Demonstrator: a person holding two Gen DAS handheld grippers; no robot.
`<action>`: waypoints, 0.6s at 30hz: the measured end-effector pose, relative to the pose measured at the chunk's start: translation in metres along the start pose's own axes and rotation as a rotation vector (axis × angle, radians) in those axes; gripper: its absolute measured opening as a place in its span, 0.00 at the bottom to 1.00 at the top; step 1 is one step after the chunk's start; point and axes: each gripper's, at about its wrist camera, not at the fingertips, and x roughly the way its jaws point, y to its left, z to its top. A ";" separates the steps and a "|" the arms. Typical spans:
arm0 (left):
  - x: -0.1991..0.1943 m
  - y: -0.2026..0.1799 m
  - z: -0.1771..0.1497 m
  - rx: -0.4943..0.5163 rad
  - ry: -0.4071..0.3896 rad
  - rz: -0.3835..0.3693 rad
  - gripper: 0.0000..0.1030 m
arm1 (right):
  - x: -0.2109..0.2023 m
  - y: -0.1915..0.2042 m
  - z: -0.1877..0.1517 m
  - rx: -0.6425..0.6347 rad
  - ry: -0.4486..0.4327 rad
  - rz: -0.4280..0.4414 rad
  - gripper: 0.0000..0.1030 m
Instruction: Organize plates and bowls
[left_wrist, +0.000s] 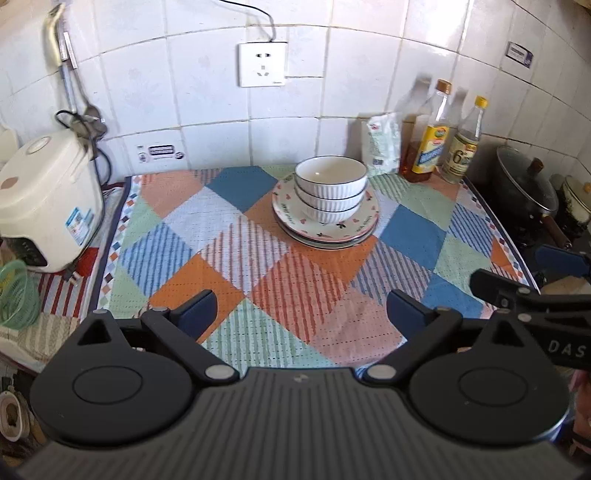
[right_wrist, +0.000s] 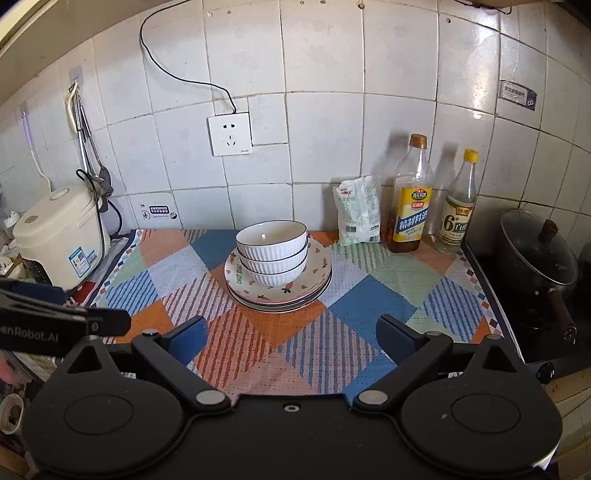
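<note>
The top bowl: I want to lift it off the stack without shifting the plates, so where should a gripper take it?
Pinch the top bowl at its exposed rim, one finger inside, coming from above on the near side. Its lower wall sits nested in the bowl beneath.

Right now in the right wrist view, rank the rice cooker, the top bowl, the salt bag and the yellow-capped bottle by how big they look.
1. rice cooker
2. top bowl
3. Unsure: yellow-capped bottle is taller, salt bag wider; they look alike overall.
</note>
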 end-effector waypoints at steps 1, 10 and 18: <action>0.000 0.000 -0.002 -0.001 0.001 0.014 0.97 | -0.002 0.001 -0.002 0.000 -0.004 -0.001 0.96; -0.002 -0.001 -0.014 -0.006 -0.017 0.095 0.97 | -0.016 0.008 -0.011 0.002 -0.024 -0.026 0.96; -0.005 0.002 -0.017 -0.029 -0.048 0.102 0.97 | -0.018 0.009 -0.015 0.007 -0.043 -0.037 0.96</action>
